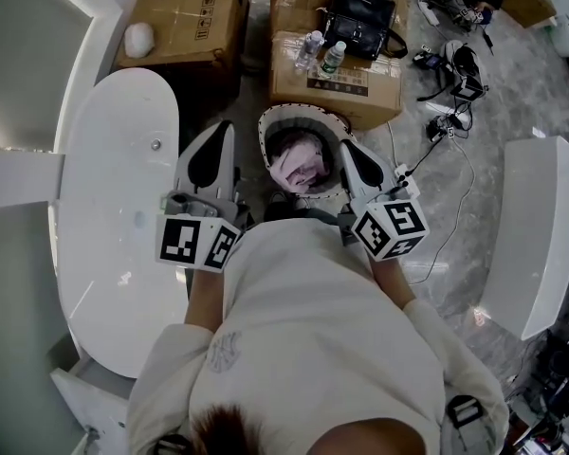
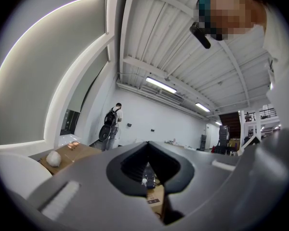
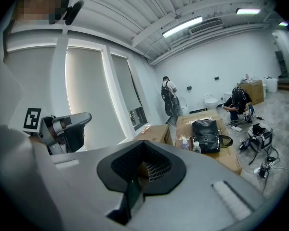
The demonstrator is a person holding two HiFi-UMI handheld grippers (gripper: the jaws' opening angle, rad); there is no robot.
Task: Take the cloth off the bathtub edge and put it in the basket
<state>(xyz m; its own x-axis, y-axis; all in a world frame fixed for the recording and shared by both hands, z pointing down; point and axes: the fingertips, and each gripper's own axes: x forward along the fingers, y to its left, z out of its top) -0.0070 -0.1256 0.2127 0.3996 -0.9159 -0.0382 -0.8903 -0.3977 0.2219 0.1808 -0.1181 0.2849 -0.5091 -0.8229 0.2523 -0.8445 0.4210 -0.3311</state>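
The pink cloth (image 1: 299, 167) lies crumpled inside the basket (image 1: 303, 114), at the centre of the head view, just above the person's chest. None of it hangs over the rim. The white bathtub (image 1: 114, 207) fills the left of the frame, and no cloth shows on its edge. Judged from how things lie, the task looks finished.

The cloth looks soft, light and limp. It should fold and sag wherever it is lifted and is unlikely to slip or break. If it needed moving again, the raised fold at the top of the bundle would be the easiest place to pinch, since that ridge stands clear of the basket lining. A grip lower down risks catching the lining too.

Both claws are held up on either side of the basket, close to the person's body. The left claw (image 1: 223, 133) is clenched with nothing in it, its tips meeting in the left gripper view. The right claw (image 1: 346, 148) is likewise clenched and empty.

By count there is one cloth, one basket and two claws. One bathtub lies at the left, and a second white tub-like shape at the right edge is too cut off to be sure of. Two water bottles (image 1: 321, 53) stand on the cardboard boxes (image 1: 185, 17) at the top of the frame, beside one black bag (image 1: 360, 15).
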